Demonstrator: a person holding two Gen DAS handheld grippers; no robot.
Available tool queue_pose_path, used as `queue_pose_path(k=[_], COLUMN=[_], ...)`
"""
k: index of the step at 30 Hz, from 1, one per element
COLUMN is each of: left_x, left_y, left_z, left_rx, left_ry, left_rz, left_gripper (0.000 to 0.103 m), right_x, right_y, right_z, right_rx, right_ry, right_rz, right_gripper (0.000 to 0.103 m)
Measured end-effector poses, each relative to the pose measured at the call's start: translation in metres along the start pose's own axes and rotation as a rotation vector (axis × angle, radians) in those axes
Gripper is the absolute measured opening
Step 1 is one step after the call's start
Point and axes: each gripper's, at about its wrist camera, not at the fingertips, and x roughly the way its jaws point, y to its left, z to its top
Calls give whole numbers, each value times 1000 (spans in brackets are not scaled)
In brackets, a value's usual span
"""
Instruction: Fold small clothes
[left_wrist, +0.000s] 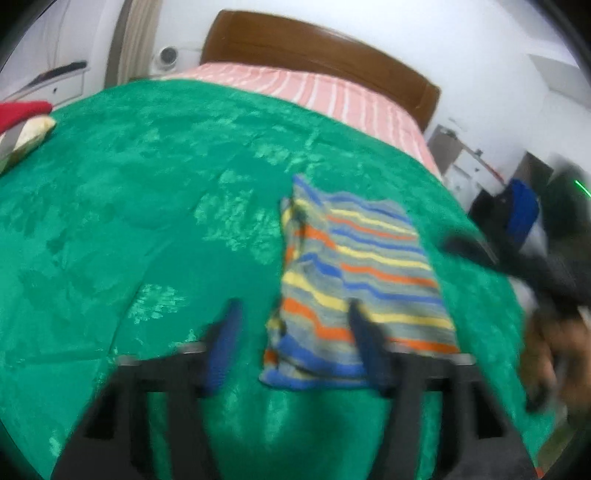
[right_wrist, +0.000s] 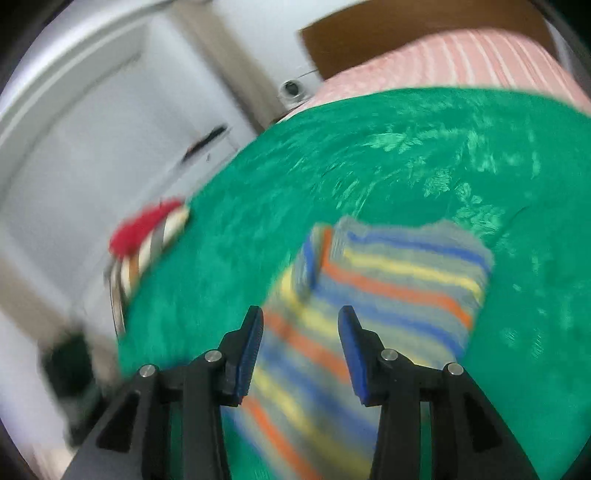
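A small striped garment (left_wrist: 354, 280) in grey, blue, yellow and orange lies folded on the green bedspread (left_wrist: 147, 206). My left gripper (left_wrist: 291, 314) is open just above its near left edge, with nothing between the jaws. In the right wrist view the same garment (right_wrist: 376, 295) lies under and ahead of my right gripper (right_wrist: 301, 321), which is open and empty. The right gripper also shows blurred at the far right of the left wrist view (left_wrist: 491, 254).
A red and striped pile of clothes (left_wrist: 22, 125) lies at the bed's left edge and also shows in the right wrist view (right_wrist: 147, 240). A pink striped sheet (left_wrist: 325, 92) and a brown headboard (left_wrist: 317, 48) are at the far end. White furniture (right_wrist: 92, 129) stands beside the bed.
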Motion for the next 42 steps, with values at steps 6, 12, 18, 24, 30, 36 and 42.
queue_pose_path(k=[6,12,18,24,30,36,42], left_x=[13,-18,-74,-59,-45,-46,-43], left_y=[14,19,-7,-42,-56,-57,-60], left_z=[-27,-34,-82,-122,-137,-138,-141], left_rx=[-40,-13,98,217,300,313,324], left_ry=[132,166,99,100,95,94,77], left_rz=[63,148,116,132,198,199,211], left_gripper=[1,17,81,93,102,102,102], right_x=[10,-30,-76,-81,-72,-66,-63], right_y=[-2,1,19,28,28,23,21], right_z=[-115,-139,-177,-208,-225,-230,-232], right_rx=[-85,2,14,71,54,35,25], right_ry=[179,96,-3,32,1,-12,-22], right_rz=[-178,-290,-473,-649,-695,-685,-680], right_gripper=[35,40,80,91,102,103,103])
